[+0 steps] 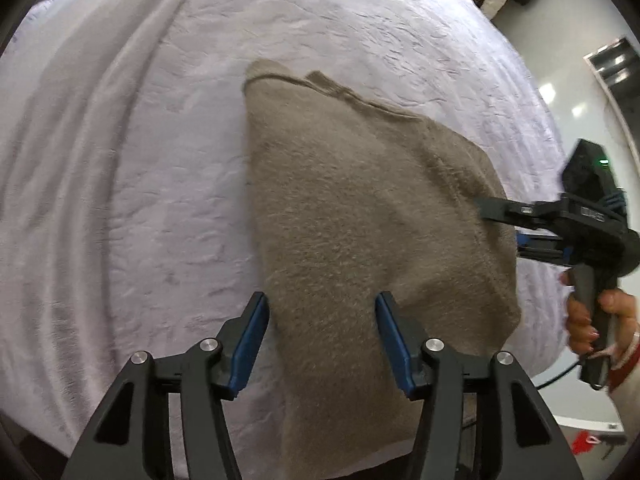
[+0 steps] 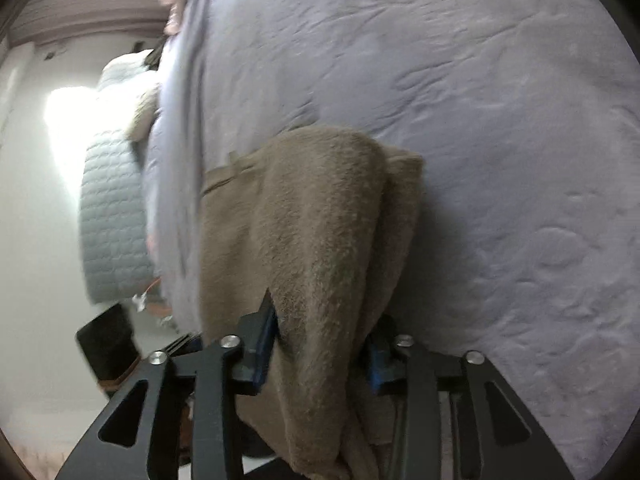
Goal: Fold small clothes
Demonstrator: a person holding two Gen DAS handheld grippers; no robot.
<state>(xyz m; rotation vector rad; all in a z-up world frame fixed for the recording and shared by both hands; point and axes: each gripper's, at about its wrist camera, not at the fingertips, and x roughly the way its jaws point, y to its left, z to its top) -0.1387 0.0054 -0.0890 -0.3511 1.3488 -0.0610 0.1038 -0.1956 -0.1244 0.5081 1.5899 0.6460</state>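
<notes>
Left wrist view: brown garment between open hand-held gripper pads.

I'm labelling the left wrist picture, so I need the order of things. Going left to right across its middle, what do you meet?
Bare pale lilac bedspread → brown fuzzy garment → right gripper, its fingers at the garment's right edge → the hand holding its handle.
</notes>
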